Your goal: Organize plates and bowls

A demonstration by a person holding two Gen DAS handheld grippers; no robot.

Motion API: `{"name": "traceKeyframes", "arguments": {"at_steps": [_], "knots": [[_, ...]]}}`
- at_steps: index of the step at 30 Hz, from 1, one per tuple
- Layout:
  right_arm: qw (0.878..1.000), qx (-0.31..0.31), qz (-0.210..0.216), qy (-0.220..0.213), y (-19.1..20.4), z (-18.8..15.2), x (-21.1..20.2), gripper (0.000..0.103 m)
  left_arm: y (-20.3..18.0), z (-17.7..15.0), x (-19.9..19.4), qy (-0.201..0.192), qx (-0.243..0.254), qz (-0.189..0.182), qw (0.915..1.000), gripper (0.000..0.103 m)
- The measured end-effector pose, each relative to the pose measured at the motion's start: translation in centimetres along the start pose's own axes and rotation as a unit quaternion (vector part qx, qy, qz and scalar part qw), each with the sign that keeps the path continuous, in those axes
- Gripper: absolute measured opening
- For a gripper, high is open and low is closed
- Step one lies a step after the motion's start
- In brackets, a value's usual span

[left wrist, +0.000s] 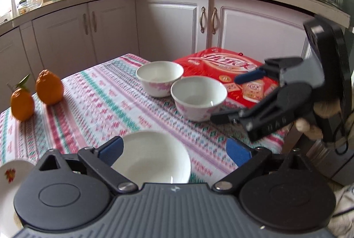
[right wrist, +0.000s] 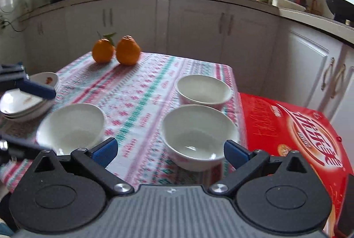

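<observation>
- Left wrist view: the left gripper [left wrist: 174, 151] has its jaws spread wide, pressing on nothing. A white bowl [left wrist: 152, 158] sits on the desk [left wrist: 99, 105] between its blue fingers [left wrist: 111, 149], nearer the left finger; whether it touches cannot be told.
- Two more white bowls with pink patterns stand side by side farther back: the far bowl [left wrist: 159, 77] and the near bowl [left wrist: 198, 97], touching or nearly so, right beside a red box [left wrist: 223, 65].
- Right gripper [left wrist: 223, 97] reaches in from the right, jaws open, its lower finger just beside the near bowl.
- Two oranges [left wrist: 35, 94] rest near the desk's left edge.
- A plate [left wrist: 8, 173] with a red leaf motif shows at the lower left.
- Right wrist view: the right gripper's open jaws frame the near bowl without gripping it.
- A stack of plates [right wrist: 21, 105] lies at the desk's left edge, a smaller dish [right wrist: 46, 79] behind it.
</observation>
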State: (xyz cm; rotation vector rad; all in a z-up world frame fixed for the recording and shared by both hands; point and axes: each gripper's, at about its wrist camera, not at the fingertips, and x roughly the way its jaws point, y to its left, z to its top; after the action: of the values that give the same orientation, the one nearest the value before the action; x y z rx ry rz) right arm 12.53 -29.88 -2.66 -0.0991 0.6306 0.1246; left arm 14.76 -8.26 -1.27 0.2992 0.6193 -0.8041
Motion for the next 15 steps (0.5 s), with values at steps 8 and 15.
{"name": "traceKeyframes", "arguments": {"at_steps": [8,15], "knots": [[1.0,0.012,-0.01,0.012,-1.7,-0.8,1.7,0.103,-0.1,3.6,4.6,0.012,0.03,-0.018,0.9993,0.1],[1.0,0.015,-0.012,0.017,-3.0,-1.2,2.9,0.103,-0.7,5.6,8.6,0.038,0.054,-0.042,0.9969,0.1]]}}
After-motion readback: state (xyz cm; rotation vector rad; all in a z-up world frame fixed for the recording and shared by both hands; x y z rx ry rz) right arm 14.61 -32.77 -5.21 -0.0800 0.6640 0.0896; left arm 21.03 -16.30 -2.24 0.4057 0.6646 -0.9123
